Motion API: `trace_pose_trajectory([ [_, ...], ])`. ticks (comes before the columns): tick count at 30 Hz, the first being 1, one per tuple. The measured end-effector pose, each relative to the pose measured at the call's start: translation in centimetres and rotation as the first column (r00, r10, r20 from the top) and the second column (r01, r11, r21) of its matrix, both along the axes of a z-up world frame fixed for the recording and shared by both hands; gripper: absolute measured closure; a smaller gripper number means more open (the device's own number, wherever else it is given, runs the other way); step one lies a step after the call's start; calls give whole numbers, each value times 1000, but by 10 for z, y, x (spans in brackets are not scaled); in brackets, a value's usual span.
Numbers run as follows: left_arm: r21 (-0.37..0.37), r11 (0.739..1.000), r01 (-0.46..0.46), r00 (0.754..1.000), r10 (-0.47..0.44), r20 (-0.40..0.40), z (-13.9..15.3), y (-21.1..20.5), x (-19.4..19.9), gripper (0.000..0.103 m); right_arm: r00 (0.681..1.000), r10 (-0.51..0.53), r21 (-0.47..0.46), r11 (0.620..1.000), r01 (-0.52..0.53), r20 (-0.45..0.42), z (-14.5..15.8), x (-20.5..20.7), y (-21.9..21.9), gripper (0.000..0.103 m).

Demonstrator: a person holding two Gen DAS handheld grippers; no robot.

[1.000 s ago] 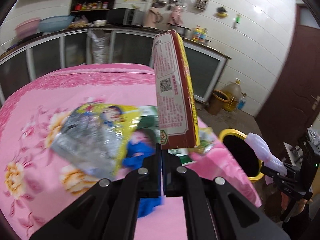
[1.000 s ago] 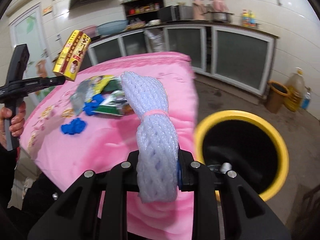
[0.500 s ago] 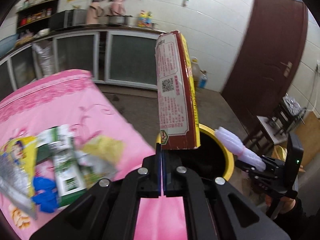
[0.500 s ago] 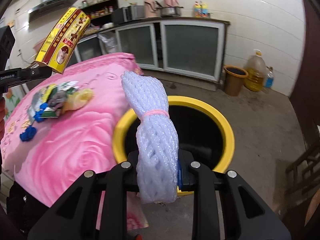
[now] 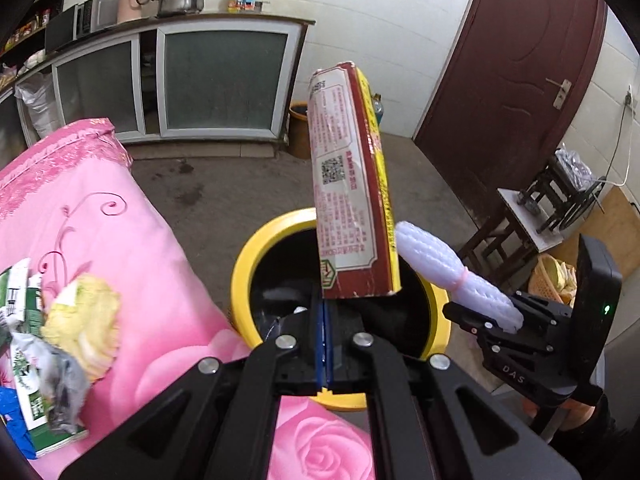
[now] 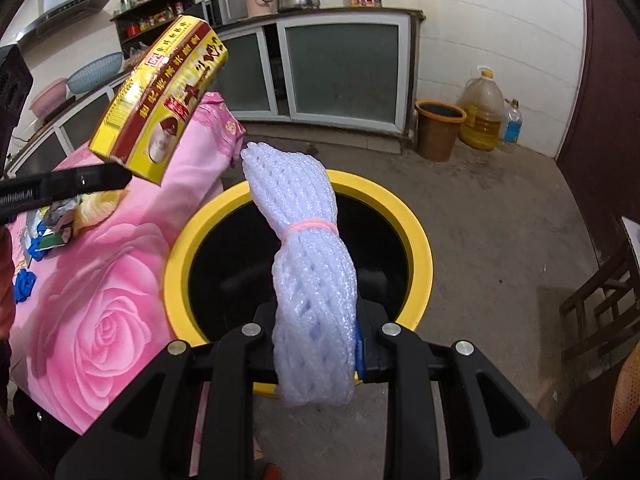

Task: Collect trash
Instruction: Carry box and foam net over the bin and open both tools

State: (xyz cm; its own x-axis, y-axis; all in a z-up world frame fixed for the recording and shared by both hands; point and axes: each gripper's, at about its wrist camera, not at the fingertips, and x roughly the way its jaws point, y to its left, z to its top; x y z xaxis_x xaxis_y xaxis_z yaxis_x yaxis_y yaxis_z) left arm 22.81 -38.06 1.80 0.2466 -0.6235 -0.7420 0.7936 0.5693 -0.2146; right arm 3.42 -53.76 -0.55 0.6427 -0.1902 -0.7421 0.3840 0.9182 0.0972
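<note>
My left gripper [image 5: 323, 312] is shut on the bottom edge of a flat red and yellow carton [image 5: 350, 184], which stands upright over the yellow-rimmed trash bin [image 5: 240, 264]. My right gripper [image 6: 316, 340] is shut on a bundle of white foam netting [image 6: 308, 248] tied with a pink band, held above the same bin [image 6: 416, 236]. In the right wrist view the carton [image 6: 160, 96] hangs at upper left in the left gripper [image 6: 120, 174]. In the left wrist view the netting [image 5: 452, 276] and right gripper [image 5: 500, 322] sit at the bin's right rim.
A table with a pink rose cloth [image 5: 132, 248] stands left of the bin and carries wrappers [image 5: 52, 344] and blue scraps [image 6: 24, 284]. Cabinets [image 6: 340, 68], a brown bucket [image 6: 438, 128], an oil jug [image 6: 482, 112], a brown door [image 5: 508, 72] and a wooden stool [image 5: 516, 224] surround the floor.
Both grippers swung away from the table to above the yellow bin, carrying the carton and the netting. Both grips stayed the same.
</note>
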Motion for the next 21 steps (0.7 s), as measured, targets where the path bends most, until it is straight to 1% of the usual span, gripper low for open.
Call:
trace_pose_trajectory([
  [5, 36, 999, 15, 1000, -15, -15, -15, -18, 0, 103, 999, -31, 34, 999, 33, -37, -9, 9, -10, 79],
  [9, 43, 998, 38, 999, -37, -37, -21, -31, -2, 103, 996, -45, 54, 997, 50, -76, -16, 15, -16, 78],
  [11, 44, 998, 43, 999, -42, -34, -21, -37, -2, 103, 996, -50, 66, 996, 55, -77, -17, 16, -18, 72],
  [12, 43, 998, 44, 999, -42, -31, -19, -38, -3, 102, 995, -52, 62, 996, 57, -81, -16, 16, -17, 71],
  [13, 41, 998, 41, 999, -40, -33, -18, -39, -3, 96, 995, -55, 55, 997, 60, -83, -16, 16, -17, 68],
  [14, 32, 999, 34, 999, -32, -37, -17, -38, -3, 80, 995, -59, 52, 997, 63, -82, -15, 15, -17, 58],
  [15, 27, 999, 22, 999, -21, -33, -14, -37, -2, 68, 994, -67, 51, 996, 71, -81, -15, 14, -19, 50],
  [16, 20, 1000, -4, 1000, 4, -11, -11, -34, -2, 45, 995, -76, 55, 995, 80, -71, -14, 11, -21, 38],
  [17, 9, 1000, -20, 1000, 20, 8, -8, -32, -4, 39, 995, -81, 60, 995, 85, -65, -13, 8, -22, 39],
  [18, -1, 1000, -23, 1000, 23, 11, -5, -30, -4, 38, 994, -87, 62, 994, 91, -66, -13, 6, -23, 39],
  [19, -16, 1000, -23, 1000, 23, 10, -2, -28, -5, 31, 993, -93, 57, 994, 97, -67, -12, 4, -24, 39],
  [20, -29, 999, -38, 999, 39, 24, 3, -23, -6, 19, 993, -98, 51, 994, 101, -64, -11, 2, -24, 38],
  [21, -41, 998, -57, 997, 59, 47, 7, -18, -7, 15, 993, -102, 48, 993, 105, -60, -10, -2, -24, 38],
])
